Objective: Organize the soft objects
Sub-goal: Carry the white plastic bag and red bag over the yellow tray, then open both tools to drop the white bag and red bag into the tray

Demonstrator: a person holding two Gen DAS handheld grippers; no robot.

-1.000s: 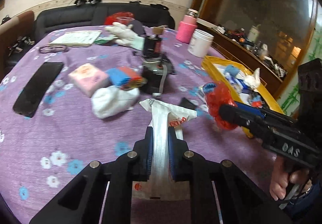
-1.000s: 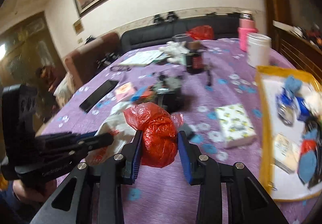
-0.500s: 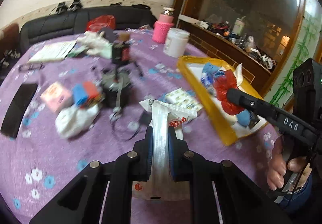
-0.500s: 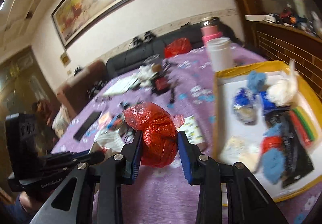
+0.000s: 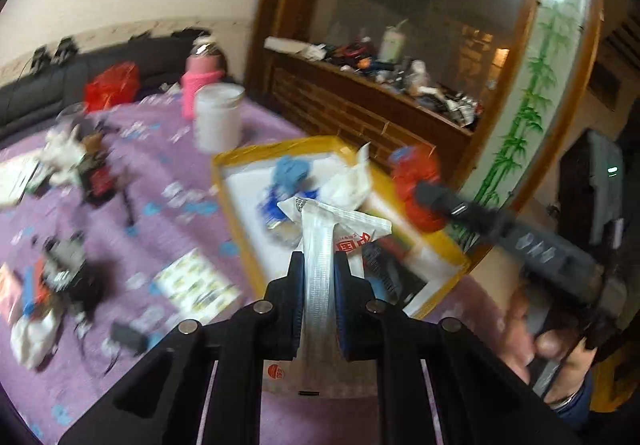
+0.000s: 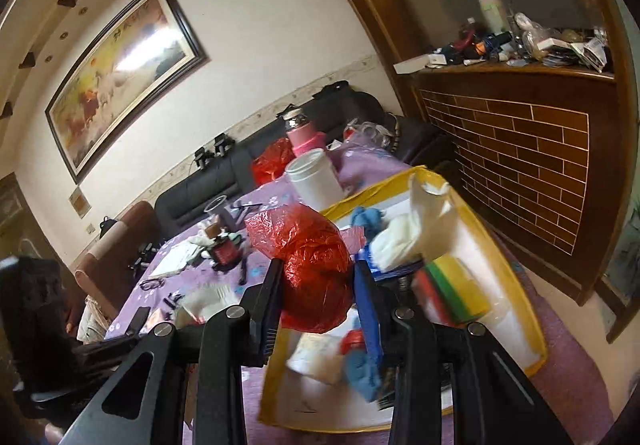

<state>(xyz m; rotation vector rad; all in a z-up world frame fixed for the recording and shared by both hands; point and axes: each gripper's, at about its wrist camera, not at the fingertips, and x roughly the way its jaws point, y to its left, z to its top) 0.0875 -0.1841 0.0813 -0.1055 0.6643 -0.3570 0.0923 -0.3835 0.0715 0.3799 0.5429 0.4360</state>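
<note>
Between the pads of the left claw: one flat white packet with red print, pinched tight and standing upright, held above the near part of the tray. Between the pads of the right claw: one crumpled red plastic bag, squeezed from both sides, held above the tray's near left corner; the same bag shows in the left view at the tip of that claw, off the tray's far right edge.

Tray, yellow-rimmed with a white floor, on the purple flowered surface. Contents:
- blue cloth bundle, far end;
- white crumpled bag, far right, one corner poking above the rim;
- striped block in red, green and yellow, middle;
- second blue cloth, near end;
- white soft piece beside it;
- further items, blurred, not told apart.

Outside the tray, on the surface:
- white tub, just beyond the tray's far corner;
- pink bottle behind the tub;
- patterned tissue pack, left of the tray;
- white bundle near the left edge;
- assorted dark objects, blurred.

Person's hand, gripping the right claw's handle.
</note>
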